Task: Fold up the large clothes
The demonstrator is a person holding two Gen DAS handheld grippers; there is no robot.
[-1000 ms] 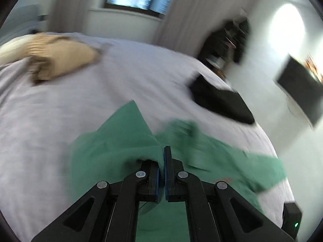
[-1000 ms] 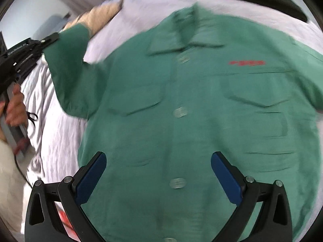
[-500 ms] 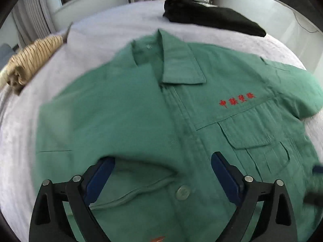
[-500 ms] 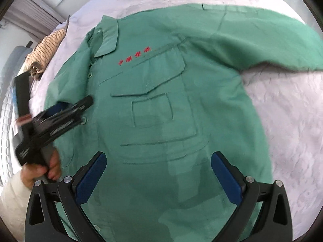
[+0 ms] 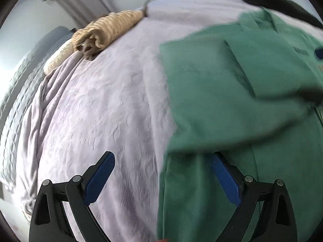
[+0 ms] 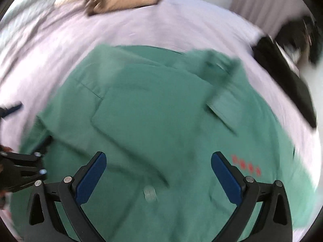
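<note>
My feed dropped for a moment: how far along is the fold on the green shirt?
Early. Done: the green shirt lies button-side up on the bed, one sleeve folded across its chest. In hand: nothing; the left hand-held gripper and the right hand-held gripper both hang open. Left: the far side and the lengthwise folds.

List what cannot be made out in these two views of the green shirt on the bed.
- Red lettering on the green shirt: right wrist view, motion blur makes it unreadable.
- Shirt hem: both views, cut off by the lower edge and the tools.
- Black garment: right wrist view, smeared; type unclear.
- Left tool: right wrist view, cut by the left edge.
</note>
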